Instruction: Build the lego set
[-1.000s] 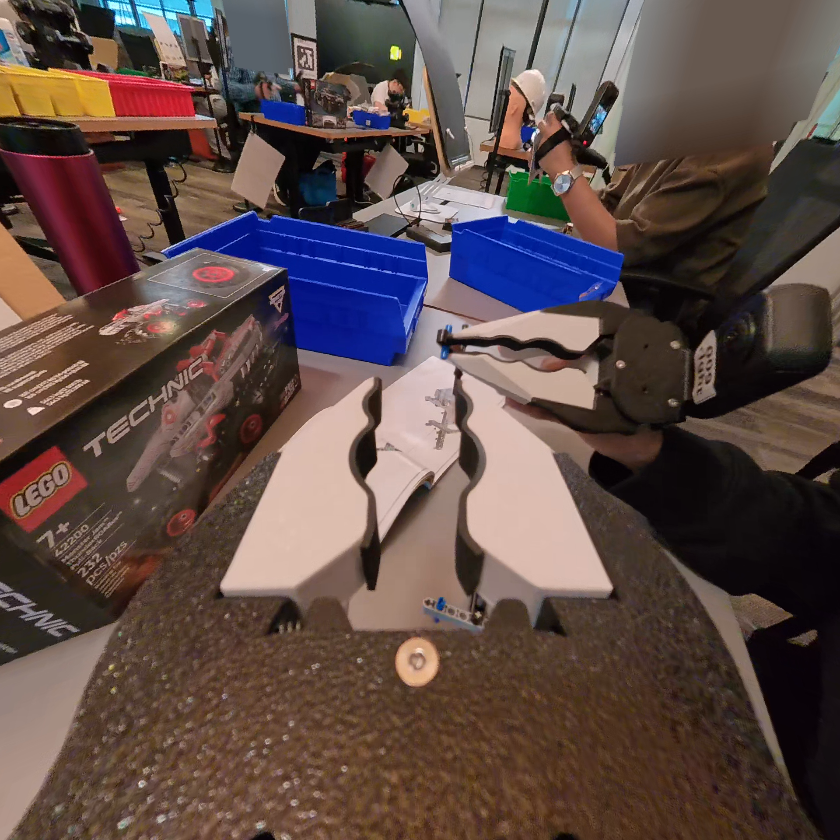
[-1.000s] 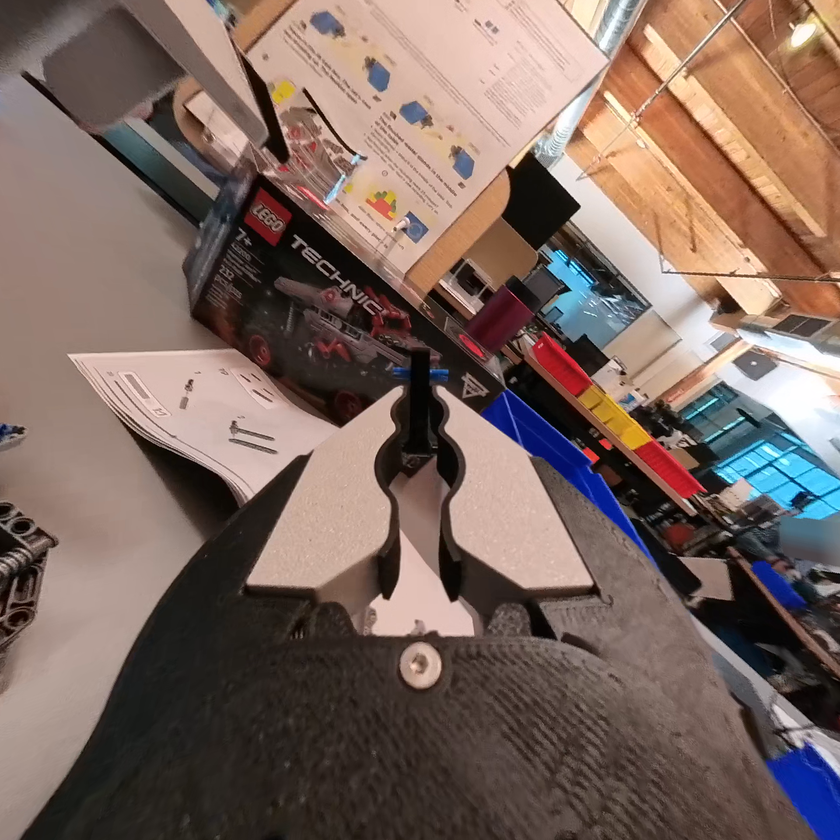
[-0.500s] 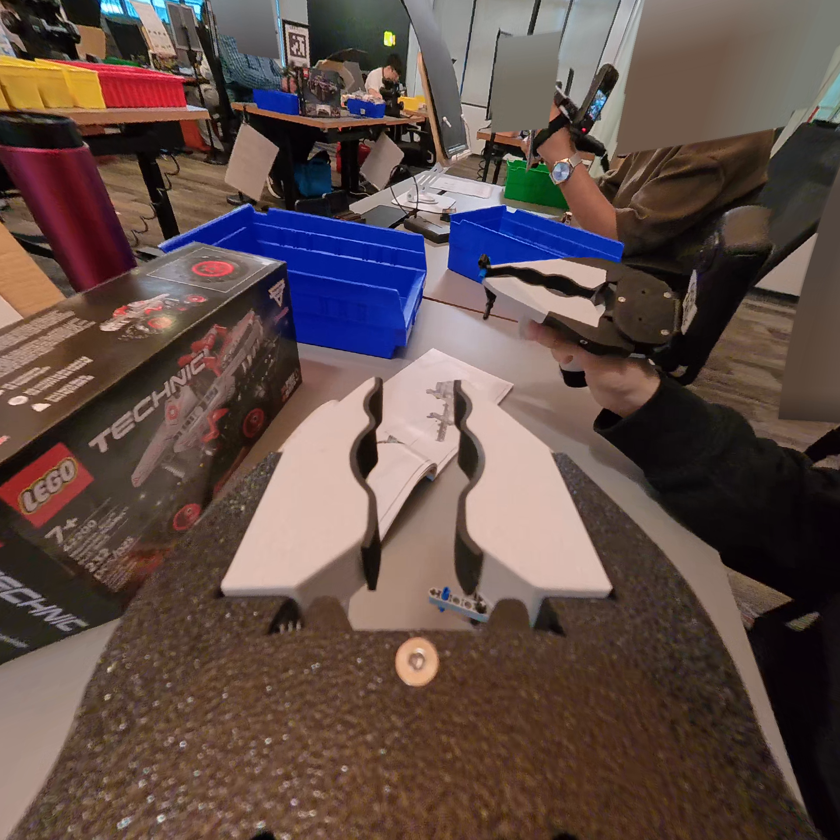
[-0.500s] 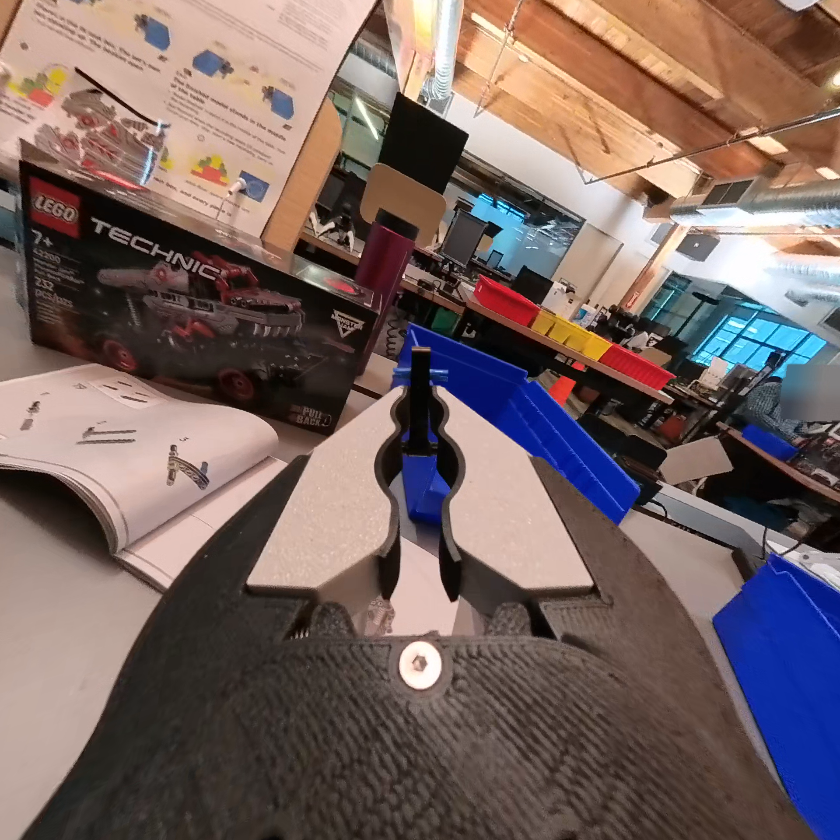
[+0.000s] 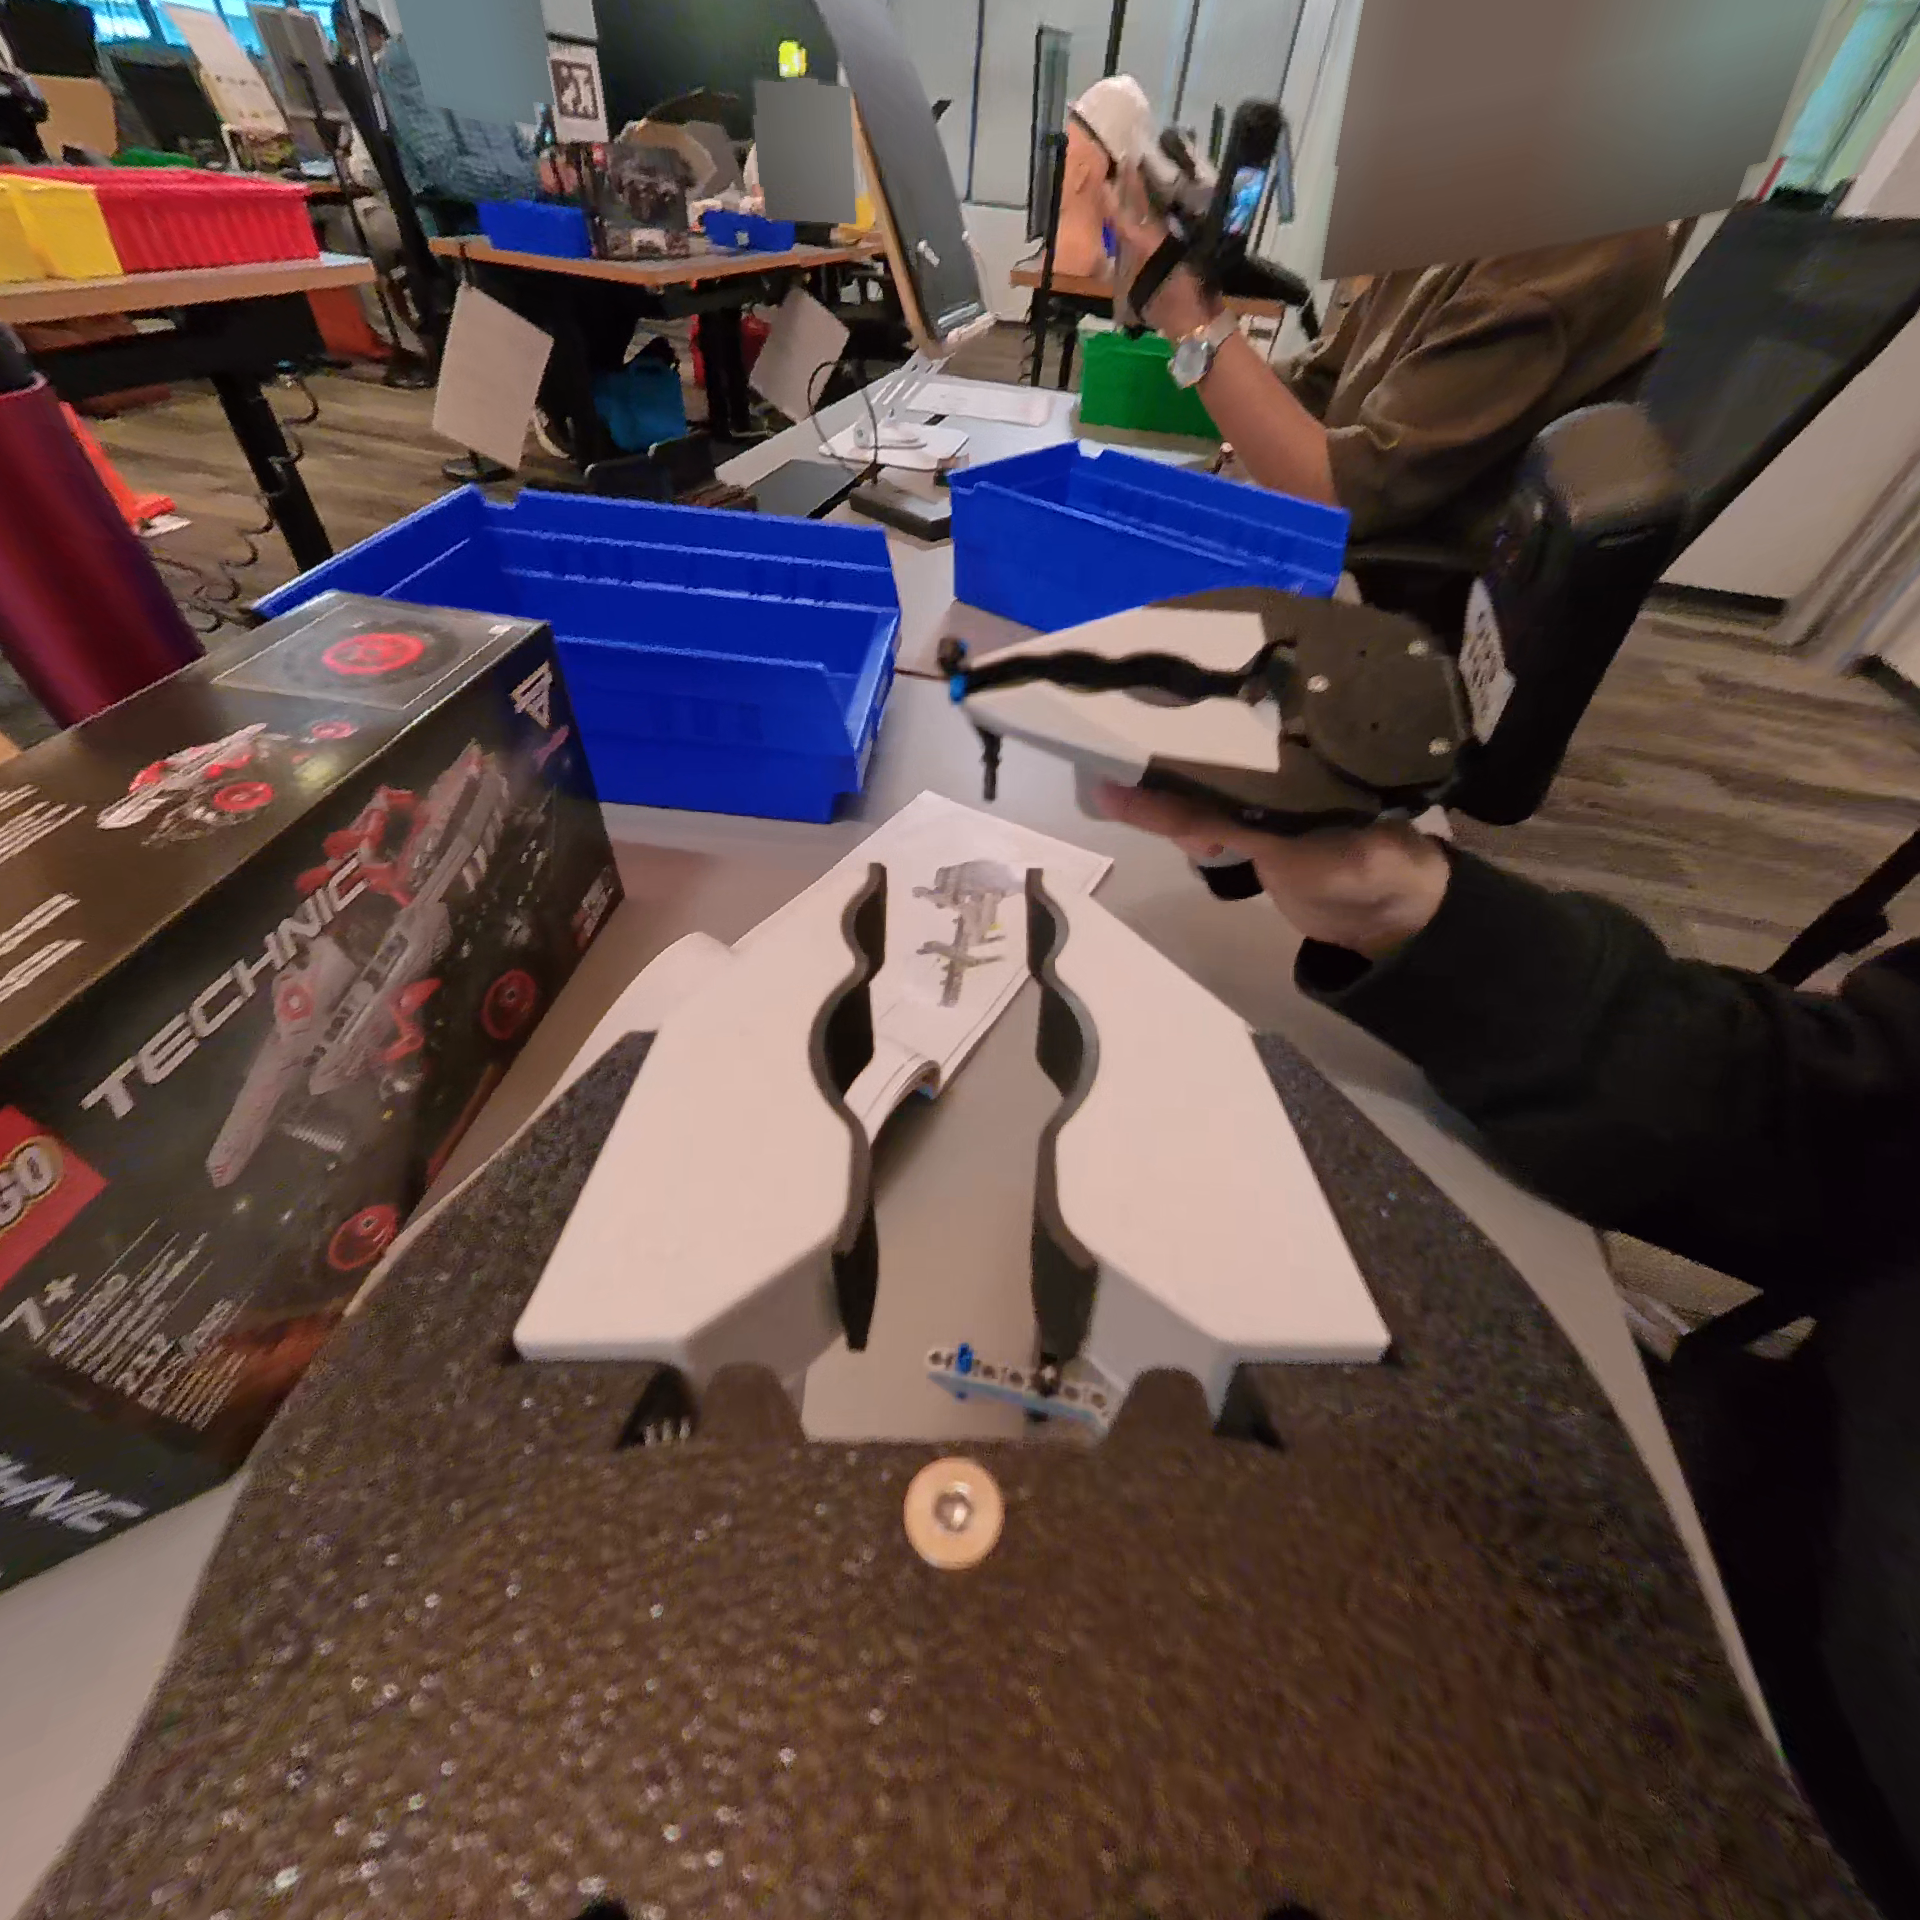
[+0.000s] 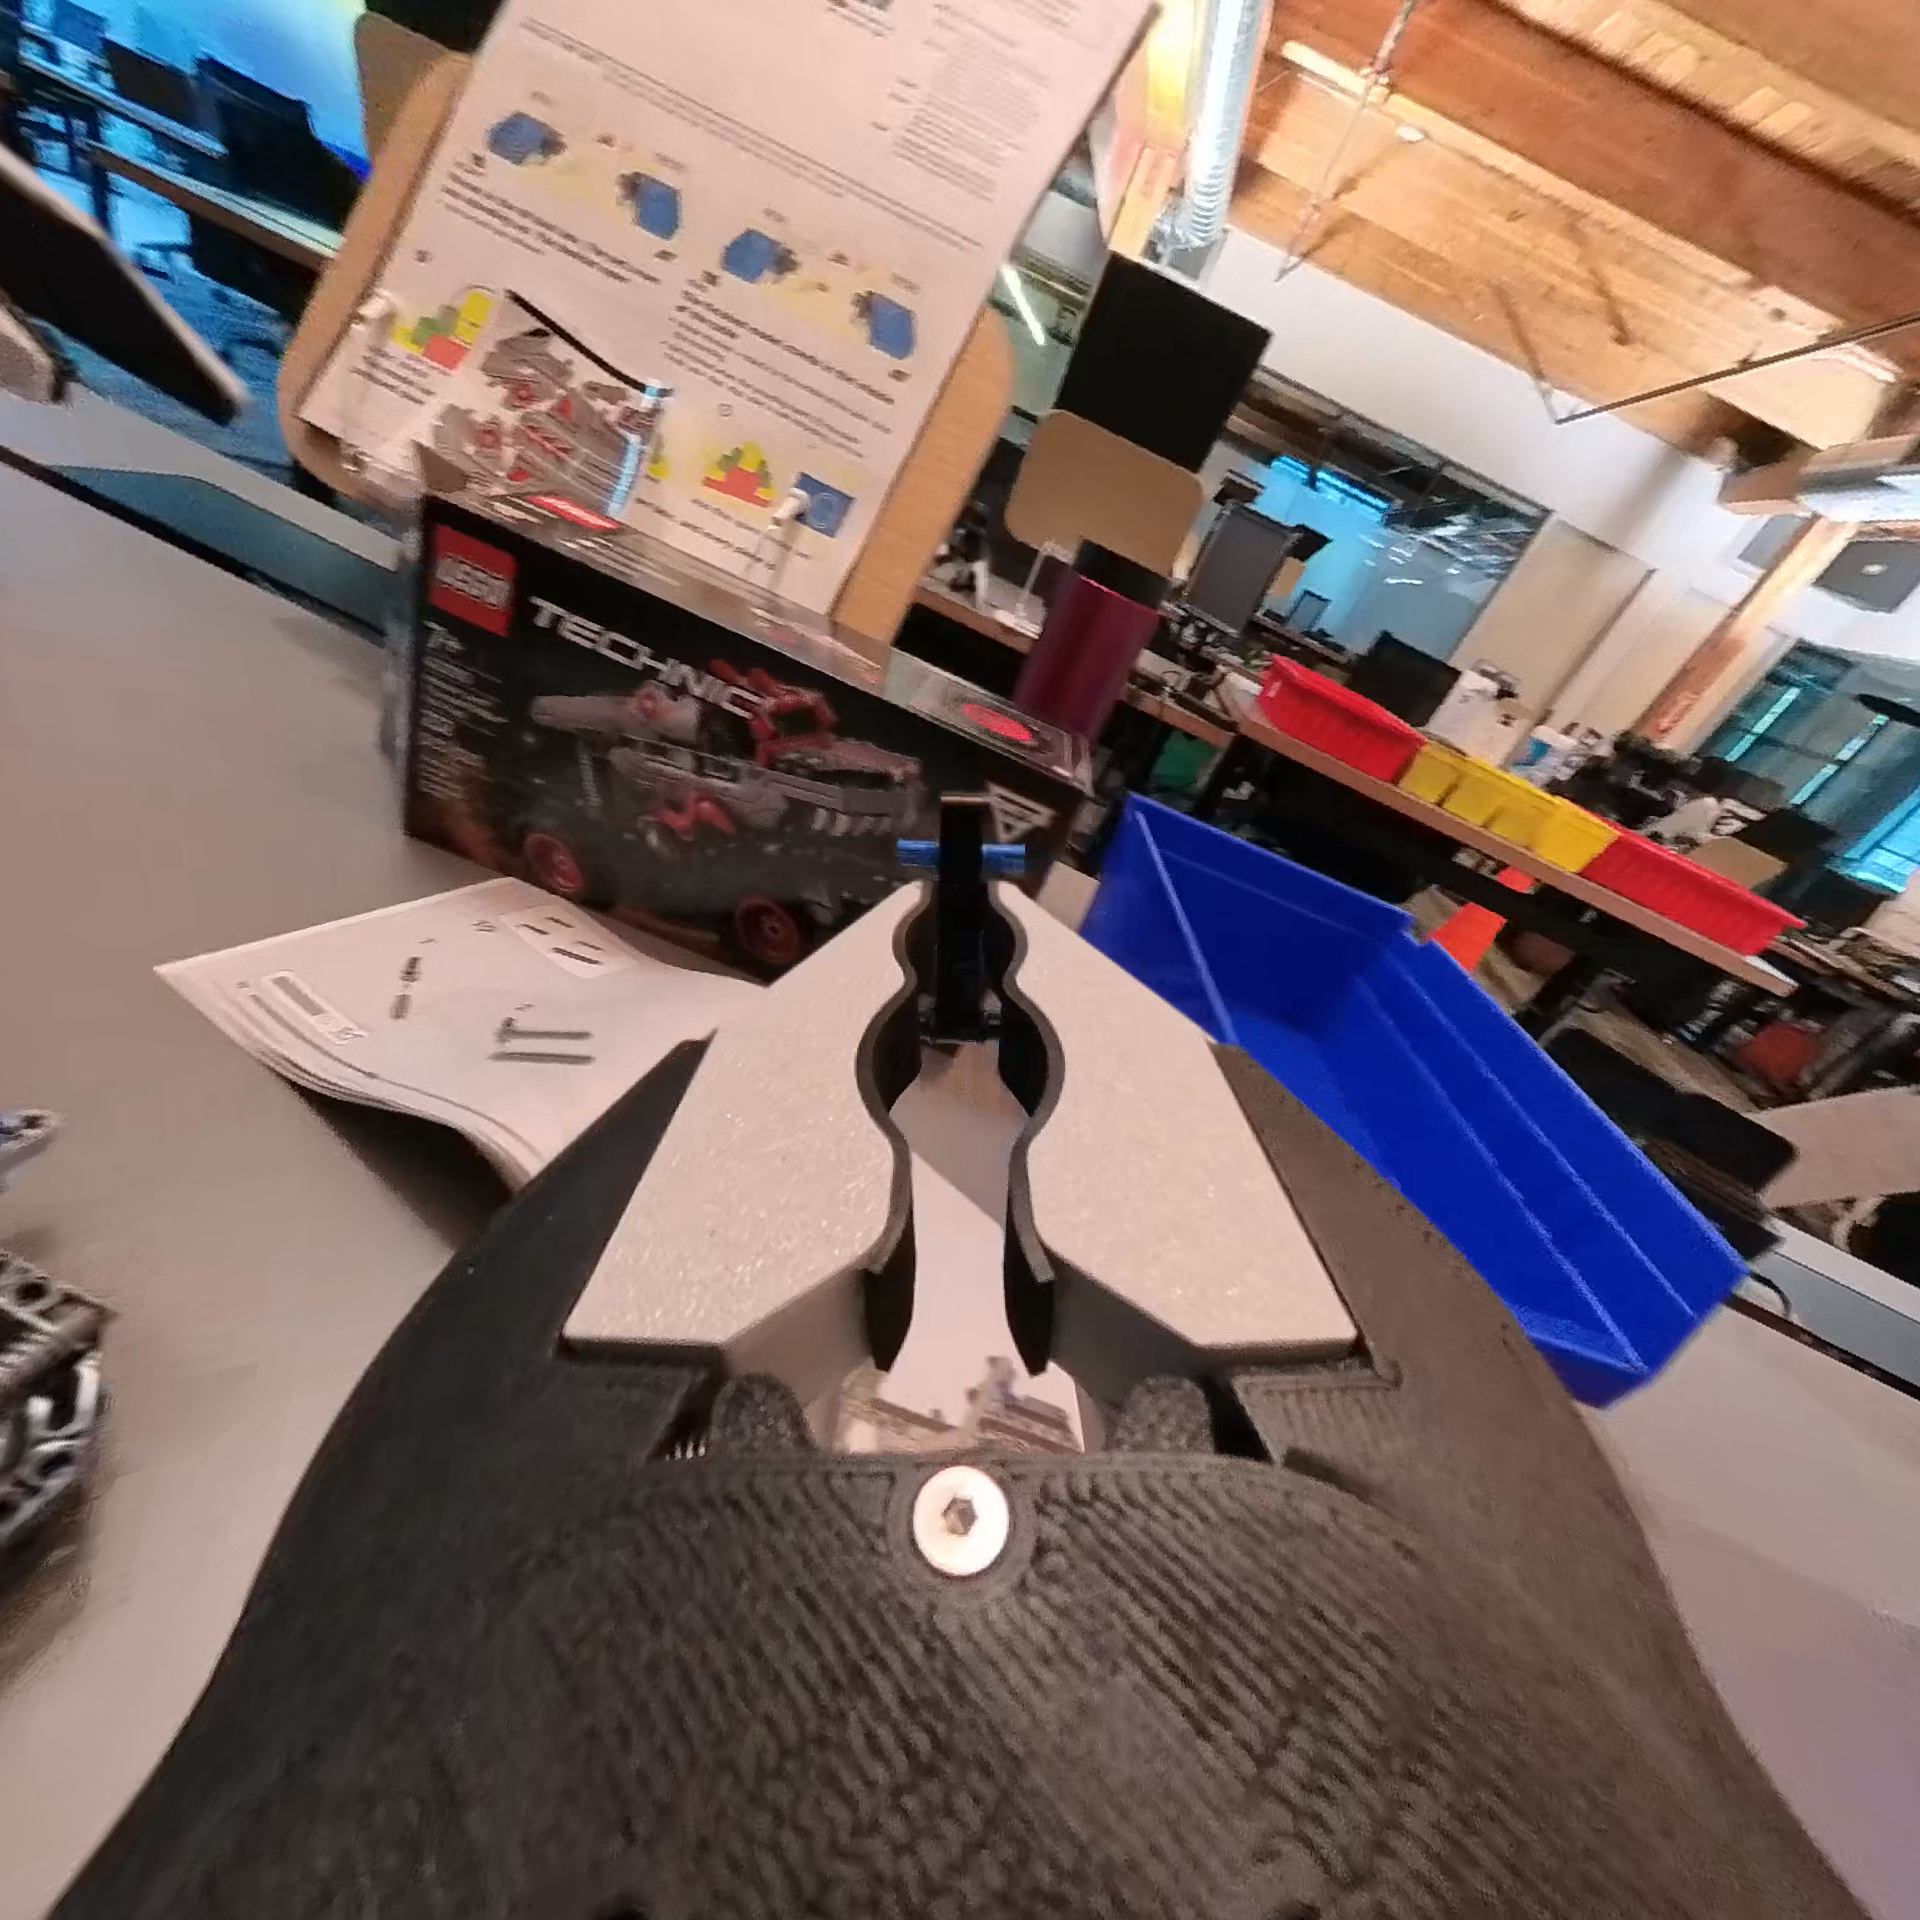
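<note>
My right gripper (image 6: pixel 961 894) is shut on a thin black lego piece (image 6: pixel 958 935) with a short blue pin (image 6: pixel 961 854) across its far end. In the left wrist view it (image 5: pixel 966 686) is held in the air on its side, above the far edge of the open instruction booklet (image 5: pixel 966 925). My left gripper (image 5: pixel 956 894) is open and empty, low over the booklet. A small light grey beam with a blue pin (image 5: pixel 1023 1387) shows at the base of its fingers. A dark grey lego assembly (image 6: pixel 42 1423) lies on the table at the left edge.
The black lego set box (image 5: pixel 291 935) stands left of the booklet. Two blue bins (image 5: pixel 707 665) (image 5: pixel 1143 540) stand beyond it. A maroon tumbler (image 6: pixel 1086 644) and a board with a printed sheet (image 6: pixel 727 208) stand behind the box. A seated person (image 5: pixel 1455 374) is across the table. The dark grey lego assembly (image 6: pixel 42 1423) is about 15 centimetres from my left fingertips.
My right gripper, still shut on the black piece, swung up and away, then came back a little left and lower, and its view turned. My left gripper stayed open in place.
</note>
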### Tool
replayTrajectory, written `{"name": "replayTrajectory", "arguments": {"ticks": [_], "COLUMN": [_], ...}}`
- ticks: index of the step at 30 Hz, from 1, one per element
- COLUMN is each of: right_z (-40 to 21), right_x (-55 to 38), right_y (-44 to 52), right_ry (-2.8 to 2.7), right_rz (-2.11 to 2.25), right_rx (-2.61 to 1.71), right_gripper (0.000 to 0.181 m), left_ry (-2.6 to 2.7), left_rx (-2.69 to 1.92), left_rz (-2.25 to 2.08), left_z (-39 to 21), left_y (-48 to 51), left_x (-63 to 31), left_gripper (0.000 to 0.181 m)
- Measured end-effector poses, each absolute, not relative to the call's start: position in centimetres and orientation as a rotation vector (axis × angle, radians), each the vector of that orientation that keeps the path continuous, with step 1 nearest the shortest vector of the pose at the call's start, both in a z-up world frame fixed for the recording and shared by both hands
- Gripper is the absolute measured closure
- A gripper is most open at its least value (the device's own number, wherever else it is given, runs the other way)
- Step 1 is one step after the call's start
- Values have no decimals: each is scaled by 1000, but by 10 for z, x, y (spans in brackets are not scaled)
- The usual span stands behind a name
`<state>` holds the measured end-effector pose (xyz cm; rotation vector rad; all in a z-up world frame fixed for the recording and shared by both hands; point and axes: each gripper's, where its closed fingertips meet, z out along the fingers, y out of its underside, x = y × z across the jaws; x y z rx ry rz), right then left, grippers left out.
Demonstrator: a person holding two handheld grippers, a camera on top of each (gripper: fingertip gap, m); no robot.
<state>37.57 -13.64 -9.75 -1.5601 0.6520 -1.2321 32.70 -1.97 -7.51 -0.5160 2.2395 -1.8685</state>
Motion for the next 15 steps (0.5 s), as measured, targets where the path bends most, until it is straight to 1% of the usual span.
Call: {"name": "replayTrajectory", "arguments": {"ticks": [3, 9, 15], "right_z": [-95, -88, -84], "right_x": [369, 350, 333], "right_y": [-110, -57, -25], "right_ry": [598, 436, 267], "right_rz": [-1220, -1261, -1378], "right_rx": [-1567, -1600, -1614], "right_gripper": [177, 176, 176], "left_ry": [2222, 2251, 2269], "left_rx": [-534, -627, -742], "left_rz": [-1913, -1880, -1961], "left_z": [-70, -81, -78], "left_y": [-27, -35, -25], "left_x": [321, 323, 328], "left_gripper": [154, 140, 144]}}
